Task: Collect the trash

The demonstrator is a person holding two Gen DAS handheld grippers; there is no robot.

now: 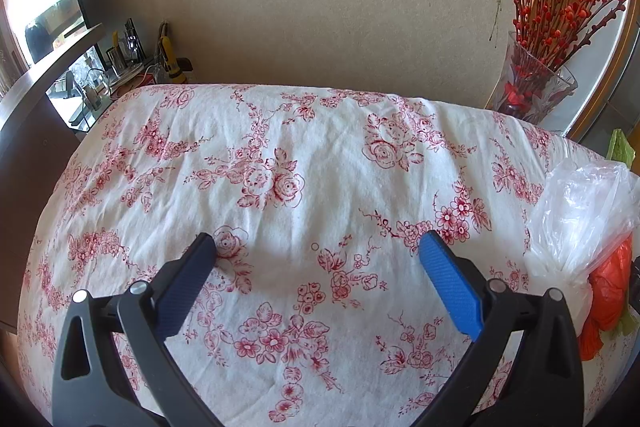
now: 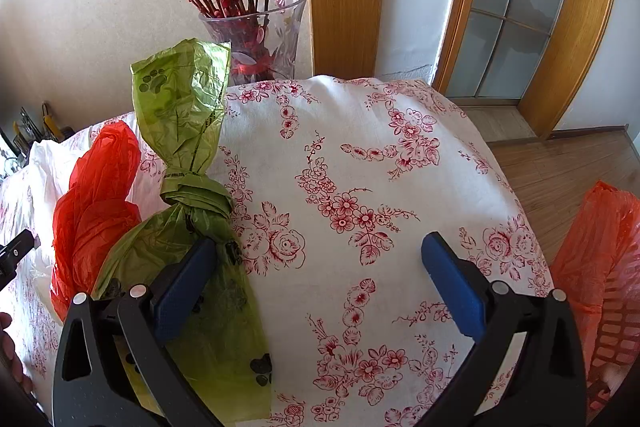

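Both grippers, left gripper (image 1: 318,239) and right gripper (image 2: 320,243), are held spread and empty, the knotted green bag (image 2: 188,211) being lined up for grabbing.

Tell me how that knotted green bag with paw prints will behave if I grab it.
The green bag is thin crinkled plastic, so probably floppy and light. Its knot looks like the firmest place to pinch. The film may slip between the jaws.

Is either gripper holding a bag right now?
No. The left gripper and right gripper are open and empty; the green bag lies beside the right gripper's left finger.
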